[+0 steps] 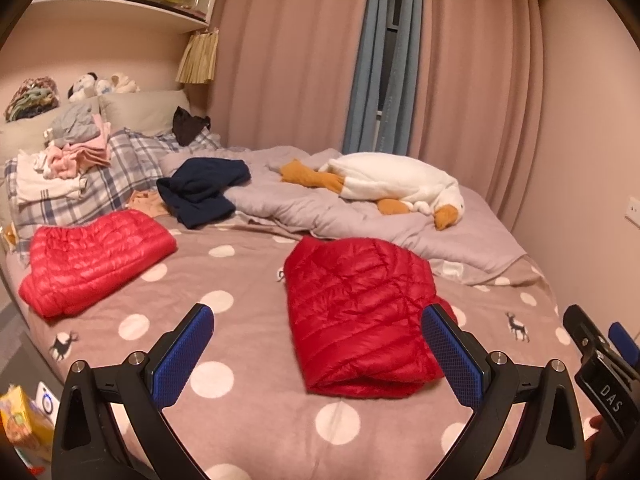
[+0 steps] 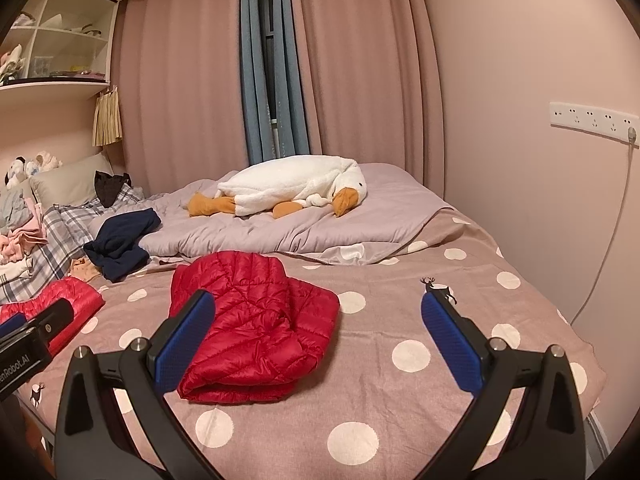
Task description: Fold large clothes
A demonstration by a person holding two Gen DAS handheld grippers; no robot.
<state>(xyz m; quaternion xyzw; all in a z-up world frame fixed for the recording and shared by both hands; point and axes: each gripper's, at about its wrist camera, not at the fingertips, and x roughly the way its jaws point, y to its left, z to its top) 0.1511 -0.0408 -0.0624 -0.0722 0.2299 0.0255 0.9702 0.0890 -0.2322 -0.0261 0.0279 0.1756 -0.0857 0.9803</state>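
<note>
Bed point(image 1: 256, 360) with a pink, white-dotted sheet carries two red puffer jackets. Nearest, a folded jacket point(image 1: 360, 312) lies in front of both grippers, its fold edge toward the cameras. Farther left, a second jacket point(image 1: 96, 260) lies flat, well apart from the first. Behind them sit a crumpled navy garment point(image 1: 204, 190), a grey duvet point(image 1: 360, 216) and a plush goose point(image 1: 396, 184) on top of it. Left gripper point(image 1: 318, 356) hovers above the sheet, spread wide and holding nothing. Right gripper point(image 2: 318, 352) hovers likewise, spread and empty, beside the folded jacket.
</note>
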